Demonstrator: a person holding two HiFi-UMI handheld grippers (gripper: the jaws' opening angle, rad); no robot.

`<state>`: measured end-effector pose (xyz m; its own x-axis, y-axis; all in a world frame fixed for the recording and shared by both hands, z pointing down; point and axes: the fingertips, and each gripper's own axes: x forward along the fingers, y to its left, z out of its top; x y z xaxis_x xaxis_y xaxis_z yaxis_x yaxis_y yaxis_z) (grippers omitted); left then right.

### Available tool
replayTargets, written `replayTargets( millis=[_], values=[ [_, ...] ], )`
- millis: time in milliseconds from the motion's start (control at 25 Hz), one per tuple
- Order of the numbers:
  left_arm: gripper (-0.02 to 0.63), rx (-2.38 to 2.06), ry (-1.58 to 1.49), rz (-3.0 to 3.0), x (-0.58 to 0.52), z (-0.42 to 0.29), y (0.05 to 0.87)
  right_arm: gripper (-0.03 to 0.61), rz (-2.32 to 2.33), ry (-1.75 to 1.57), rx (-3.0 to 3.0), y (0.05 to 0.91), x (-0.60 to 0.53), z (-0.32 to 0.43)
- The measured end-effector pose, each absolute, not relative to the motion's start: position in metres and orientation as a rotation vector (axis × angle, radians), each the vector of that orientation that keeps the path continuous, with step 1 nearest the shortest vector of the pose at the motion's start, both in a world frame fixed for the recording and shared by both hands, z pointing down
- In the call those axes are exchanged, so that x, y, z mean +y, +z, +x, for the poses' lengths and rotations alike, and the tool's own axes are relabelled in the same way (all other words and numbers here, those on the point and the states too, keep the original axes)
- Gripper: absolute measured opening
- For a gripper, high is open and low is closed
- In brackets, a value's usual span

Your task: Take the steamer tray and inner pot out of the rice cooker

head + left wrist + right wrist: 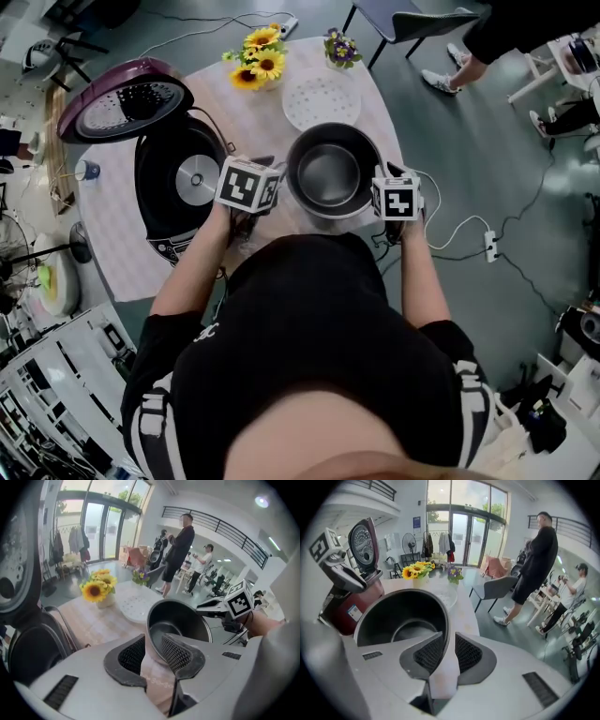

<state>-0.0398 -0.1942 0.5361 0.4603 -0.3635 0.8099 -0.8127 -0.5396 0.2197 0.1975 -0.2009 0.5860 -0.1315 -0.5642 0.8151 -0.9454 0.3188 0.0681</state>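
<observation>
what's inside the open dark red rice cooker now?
Only a round silver heating plate on the floor of the dark red rice cooker; the dark metal inner pot stands beside it. The left claw hides the cooker's right edge.

No readable text anywhere. Rice cooker (344, 604): small blue-and-white sticker (354, 613) on red body, print too small to read. Left cube (248, 184), right cube (395, 199): black-and-white square patterns, no letters or digits. Blue sign (416, 522) on far wall beside glass doors: illegible. White print (206, 331) on black sleeve: blurred. Faint lettering on bench cloth (156, 682), left gripper view: not decipherable.
</observation>
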Motion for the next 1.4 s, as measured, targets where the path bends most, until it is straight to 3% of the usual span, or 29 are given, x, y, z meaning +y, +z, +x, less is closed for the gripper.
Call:
replayTargets(
  millis=[200,800,920,960,1400],
  values=[
    [0.097,-1.157,0.902,2.302,-0.213,-0.039,0.494,0.078,1.508,0.362,-1.952,0.523,-0.235,0.185],
    [0.055,-1.942,0.188,2.511,-0.232,-0.100,0.321,0.077,1.842,-0.129,-2.629,0.301,-0.258,0.099],
    [0.037,-2.033,0.141,2.486,-0.223,-0.112,0.304,0.062,1.771,-0.180,-2.739,0.279,-0.250,0.073],
    [0.026,-2.057,0.138,2.478,-0.220,-0.116,0.301,-0.005,1.734,-0.211,-2.772,0.275,-0.247,0.063],
    [0.005,-2.115,0.131,2.410,-0.194,-0.150,0.296,-0.005,1.487,-0.199,-2.902,0.278,-0.227,0.000]
  ],
)
